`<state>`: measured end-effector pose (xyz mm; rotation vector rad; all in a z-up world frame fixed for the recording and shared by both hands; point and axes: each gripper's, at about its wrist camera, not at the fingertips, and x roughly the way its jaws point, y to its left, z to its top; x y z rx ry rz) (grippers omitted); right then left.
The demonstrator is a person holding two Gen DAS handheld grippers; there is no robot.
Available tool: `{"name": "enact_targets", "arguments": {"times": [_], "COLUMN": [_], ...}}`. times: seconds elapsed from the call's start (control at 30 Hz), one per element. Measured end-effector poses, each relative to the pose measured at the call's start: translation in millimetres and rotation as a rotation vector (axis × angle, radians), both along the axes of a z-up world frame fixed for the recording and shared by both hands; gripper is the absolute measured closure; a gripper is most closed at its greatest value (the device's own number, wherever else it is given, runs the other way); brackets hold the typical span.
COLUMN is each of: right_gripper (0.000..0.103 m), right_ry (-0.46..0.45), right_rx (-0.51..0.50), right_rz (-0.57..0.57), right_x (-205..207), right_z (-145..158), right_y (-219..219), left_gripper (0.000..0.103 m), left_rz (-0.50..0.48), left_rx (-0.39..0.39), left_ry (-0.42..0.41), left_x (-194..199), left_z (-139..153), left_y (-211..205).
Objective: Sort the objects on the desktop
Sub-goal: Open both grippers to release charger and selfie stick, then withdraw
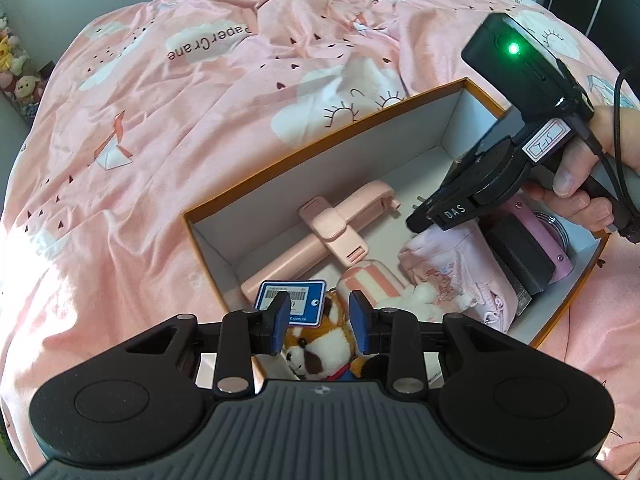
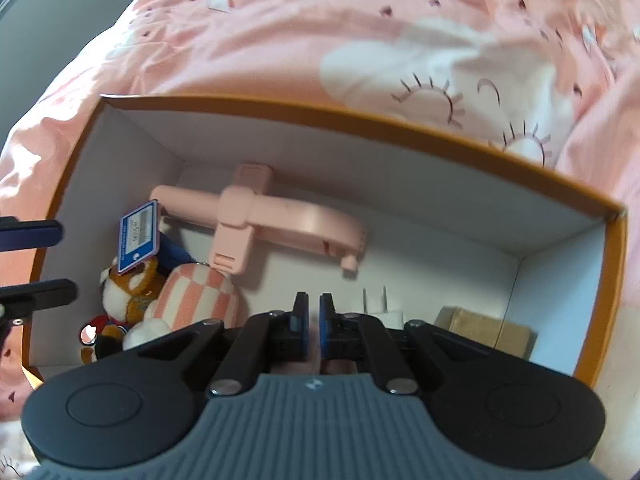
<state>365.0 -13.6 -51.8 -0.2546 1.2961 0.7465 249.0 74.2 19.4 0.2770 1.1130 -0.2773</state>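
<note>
Left gripper (image 1: 319, 322): we record its jaws partly apart, poised over the plush fox (image 1: 320, 350) with blue tag (image 1: 291, 302) at the left end of the orange-rimmed box (image 1: 320, 142), which sits on the bed (image 1: 160, 120); contact unclear. Pink holder (image 1: 320, 236): lies along the box's far wall. Right gripper (image 2: 314, 318): we list it closed, nothing visibly clamped, above pink fabric (image 1: 452, 268) toward the box's right end.
</note>
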Motion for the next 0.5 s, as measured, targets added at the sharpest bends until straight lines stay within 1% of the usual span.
{"name": "enact_targets", "arguments": {"times": [0.07,0.23,0.27,0.33,0.4,0.5], "right_gripper": [0.099,0.099,0.101,0.101,0.1,0.099], "right_ry": [-0.015,-0.032,-0.033,-0.026,-0.032,-0.071], "right_rx": [-0.033,-0.065,-0.073,-0.068,-0.064,-0.05], "right_rz": [-0.018,-0.042,-0.05,-0.057,-0.057,-0.035], "right_x": [1,2,3,4,2,-4], "right_z": [-3,-2,-2,-2,0,8], "right_y": [-1,-8,-10,-14,-16,-15], "left_gripper": [0.066,0.066,0.066,0.066,0.066,0.066], "left_rz": [0.008,0.017,0.017,0.014,0.013,0.014], "left_rx": [-0.005,-0.02,-0.023,-0.028,-0.031,-0.039], "left_ry": [0.001,0.007,0.008,0.01,0.007,-0.001], "left_x": [0,-1,-1,-3,-5,-10], "left_z": [0,0,-1,-1,0,4], "left_y": [3,6,5,5,4,2]}}
